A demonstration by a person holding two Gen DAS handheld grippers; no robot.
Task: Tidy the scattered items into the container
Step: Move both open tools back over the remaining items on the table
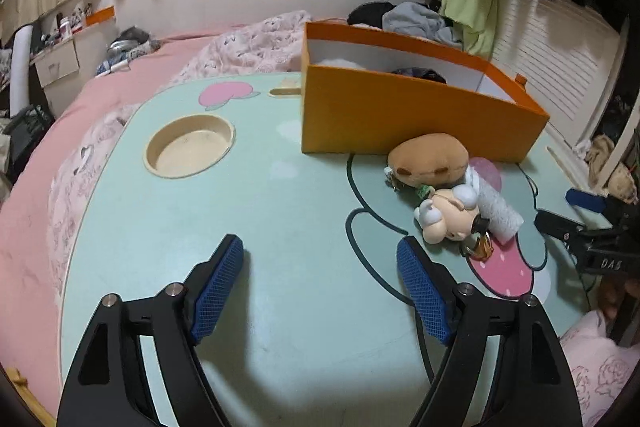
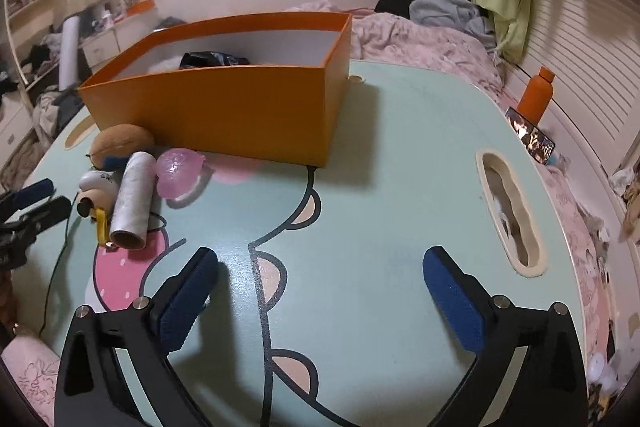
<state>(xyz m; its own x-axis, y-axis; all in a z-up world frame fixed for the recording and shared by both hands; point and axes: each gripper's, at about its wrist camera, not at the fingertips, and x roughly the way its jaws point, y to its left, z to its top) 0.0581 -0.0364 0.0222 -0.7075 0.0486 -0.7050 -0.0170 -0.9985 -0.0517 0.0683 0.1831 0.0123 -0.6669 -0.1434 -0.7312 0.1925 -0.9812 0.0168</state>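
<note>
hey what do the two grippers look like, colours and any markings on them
Both match: the left gripper and right gripper have black angular frames with cut-out slots, silver round pins at the joints, and two blue fingers with a fine mesh-textured face. In the left wrist view the right gripper's body shows white lettering, roughly "DAS". No sleeves or cables are clearly visible.

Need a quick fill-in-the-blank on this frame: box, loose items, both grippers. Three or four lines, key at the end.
1. The container on the table is an open box coloured ____.
2. The brown plush, the doll, the white roll and the pink ball lie ____ the box.
3. The left gripper and the right gripper both have their jaws ____, nothing between them.
4. The white roll lies on its ____.

Missing words: orange; outside; open; side
</note>
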